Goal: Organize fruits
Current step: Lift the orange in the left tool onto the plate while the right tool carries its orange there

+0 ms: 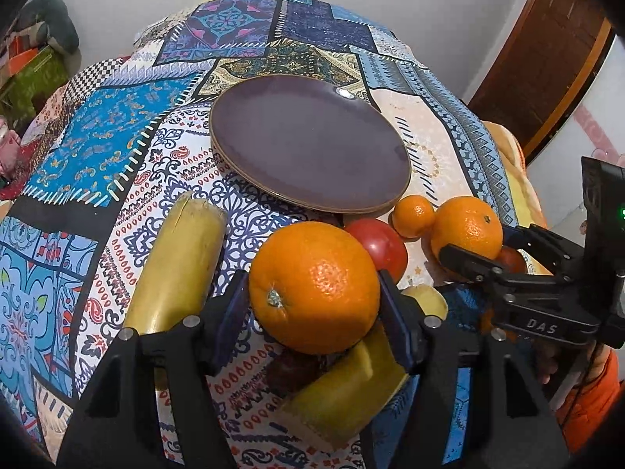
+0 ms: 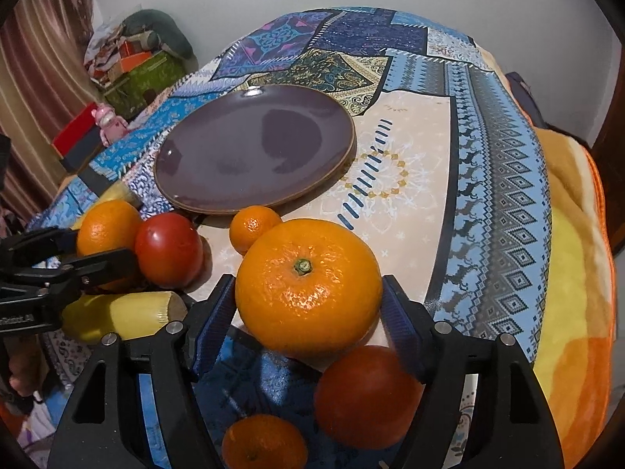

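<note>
Through the left wrist camera the left gripper (image 1: 314, 305) points down at the patterned tablecloth (image 1: 97, 148), and a large orange (image 1: 314, 287) fills the gap between its two blue-padded fingers (image 1: 396, 324); the right pad lies against the peel, the left pad sits right at the fruit's edge, and whether the jaws are pressing cannot be told; a yellow cut stalk piece (image 1: 175, 262) lies just outside its left finger, another yellow piece (image 1: 347, 387) lies under the orange toward the camera; beyond its fingertips sits a red tomato (image 1: 381, 246), and further ahead the purple plate (image 1: 304, 140), bare of fruit; ahead and to the right a small tangerine (image 1: 413, 215) rests near the plate's rim, and the right gripper (image 1: 474, 248) straddles a second orange (image 1: 466, 230). Through the right wrist camera the right gripper (image 2: 308, 305) has that second orange (image 2: 308, 293) between its fingers (image 2: 213, 312), stem up; narrow gaps show between pads and peel on both sides, so the jaws stand released around it; a red tomato-like fruit (image 2: 367, 394) and another small tangerine (image 2: 263, 443) lie beneath it, nearer the camera; the plate (image 2: 254, 148) lies ahead and slightly left; the left gripper (image 2: 84, 246) is off to its left around its orange (image 2: 107, 226).
</note>
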`<state>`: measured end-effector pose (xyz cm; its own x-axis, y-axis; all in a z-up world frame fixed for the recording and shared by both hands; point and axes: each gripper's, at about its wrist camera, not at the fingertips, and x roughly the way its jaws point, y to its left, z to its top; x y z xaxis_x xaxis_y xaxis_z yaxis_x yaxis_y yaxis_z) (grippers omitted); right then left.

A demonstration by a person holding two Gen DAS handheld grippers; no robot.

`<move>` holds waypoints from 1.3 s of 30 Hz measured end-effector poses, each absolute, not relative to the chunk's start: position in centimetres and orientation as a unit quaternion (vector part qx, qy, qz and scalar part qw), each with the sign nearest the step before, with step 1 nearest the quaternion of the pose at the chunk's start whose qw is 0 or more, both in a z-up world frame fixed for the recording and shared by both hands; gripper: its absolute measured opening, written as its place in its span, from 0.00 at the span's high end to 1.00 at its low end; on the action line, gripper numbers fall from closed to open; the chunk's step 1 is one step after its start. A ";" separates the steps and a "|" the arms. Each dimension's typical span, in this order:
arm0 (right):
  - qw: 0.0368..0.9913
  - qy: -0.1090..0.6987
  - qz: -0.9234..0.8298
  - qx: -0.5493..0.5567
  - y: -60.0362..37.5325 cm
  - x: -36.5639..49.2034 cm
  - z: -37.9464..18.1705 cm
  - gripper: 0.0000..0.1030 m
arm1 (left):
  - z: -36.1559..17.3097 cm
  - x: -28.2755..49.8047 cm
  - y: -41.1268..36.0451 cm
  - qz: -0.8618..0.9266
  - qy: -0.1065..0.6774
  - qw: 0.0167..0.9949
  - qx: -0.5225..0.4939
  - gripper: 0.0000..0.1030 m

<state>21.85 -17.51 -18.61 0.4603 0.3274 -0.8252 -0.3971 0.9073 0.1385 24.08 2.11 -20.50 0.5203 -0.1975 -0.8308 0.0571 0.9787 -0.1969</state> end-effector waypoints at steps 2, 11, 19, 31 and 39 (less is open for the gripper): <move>0.855 0.473 0.210 -0.039 -17.5 21.9 -18.6 0.33 | -20.4 24.0 2.0 -0.072 0.484 0.869 -0.069 0.39; 0.855 0.474 0.210 -0.012 -18.4 21.7 -17.5 0.34 | -18.2 23.3 2.3 -0.072 0.468 0.878 -0.068 0.40; 0.875 0.436 0.212 -0.008 -18.5 21.4 -14.2 0.34 | -14.9 22.9 2.6 -0.073 0.440 0.893 -0.064 0.40; 0.897 0.385 0.217 -0.010 -16.9 23.4 -10.2 0.34 | -10.9 24.6 2.8 -0.070 0.406 0.910 -0.043 0.40; 0.903 0.371 0.218 -0.017 -15.6 25.6 -9.4 0.34 | -10.1 27.5 3.3 -0.061 0.399 0.914 -0.033 0.40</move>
<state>25.57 -15.65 -9.43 0.6307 0.3805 -0.6763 -0.4051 0.9048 0.1312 27.55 3.27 -10.10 0.6734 -0.1382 -0.7262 0.0856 0.9903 -0.1091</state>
